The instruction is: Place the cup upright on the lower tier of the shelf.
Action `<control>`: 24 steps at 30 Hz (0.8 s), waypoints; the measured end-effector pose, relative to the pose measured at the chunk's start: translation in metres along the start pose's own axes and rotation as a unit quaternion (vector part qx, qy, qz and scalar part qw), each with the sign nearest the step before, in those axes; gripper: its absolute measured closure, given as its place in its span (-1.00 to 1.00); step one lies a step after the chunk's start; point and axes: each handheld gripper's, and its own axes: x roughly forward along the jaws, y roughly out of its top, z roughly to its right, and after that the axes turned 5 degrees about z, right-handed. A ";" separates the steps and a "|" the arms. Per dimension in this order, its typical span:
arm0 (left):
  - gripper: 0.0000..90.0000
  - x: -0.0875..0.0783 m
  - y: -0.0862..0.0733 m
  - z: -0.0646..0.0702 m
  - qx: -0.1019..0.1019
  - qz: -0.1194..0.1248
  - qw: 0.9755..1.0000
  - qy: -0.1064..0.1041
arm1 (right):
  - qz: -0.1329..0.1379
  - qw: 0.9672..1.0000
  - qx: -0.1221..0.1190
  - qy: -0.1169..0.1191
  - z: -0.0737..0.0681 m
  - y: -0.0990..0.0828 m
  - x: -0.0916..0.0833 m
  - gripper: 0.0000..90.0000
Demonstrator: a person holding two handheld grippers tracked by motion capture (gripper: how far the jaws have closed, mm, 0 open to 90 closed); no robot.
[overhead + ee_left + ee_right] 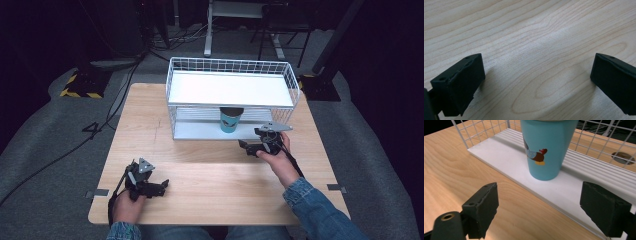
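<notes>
A teal cup (pixel 231 121) with a small cartoon print (pixel 546 150) stands upright on the lower shelf (pixel 579 192) of a white wire rack (pixel 230 87). My right gripper (pixel 248 146) hovers just in front of the rack, open, jaws wide apart and aimed at the cup (pixel 539 207), a short way from it. My left gripper (pixel 164 185) rests low over the wooden table (pixel 200 170) near its front left, open with bare wood between its jaws (pixel 537 82).
The rack has a white top shelf (pixel 230 89) above the cup and wire walls at back and sides. A round cable hole (pixel 623 157) lies in the table behind the rack. Beyond the table are grey carpet, cables and stands.
</notes>
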 end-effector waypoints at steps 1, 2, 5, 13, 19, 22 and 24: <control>-1.00 0.000 0.000 0.000 0.000 0.000 1.000 0.000 | 0.001 1.000 -0.002 0.001 0.001 0.000 -0.006 -0.65; -1.00 0.000 0.000 0.000 0.000 0.000 1.000 0.000 | 0.002 1.000 -0.006 0.003 0.002 0.000 -0.012 -0.65; -1.00 0.000 0.000 0.000 0.000 0.000 1.000 0.000 | 0.009 1.000 -0.009 0.018 0.004 -0.003 -0.028 -0.65; -1.00 0.002 0.001 -0.001 -0.001 0.001 1.000 0.000 | -0.003 1.000 -0.017 0.026 0.010 -0.013 -0.060 -0.65; -1.00 0.001 0.001 -0.001 -0.001 0.001 1.000 0.000 | -0.007 0.999 -0.022 0.032 0.015 -0.022 -0.081 -0.65; -1.00 0.001 0.001 -0.001 -0.001 0.001 1.000 0.000 | -0.004 0.999 -0.022 0.033 0.016 -0.026 -0.092 -0.65; -1.00 0.001 0.001 -0.001 -0.001 0.001 1.000 0.000 | -0.006 0.999 -0.014 0.035 0.017 -0.029 -0.097 -0.65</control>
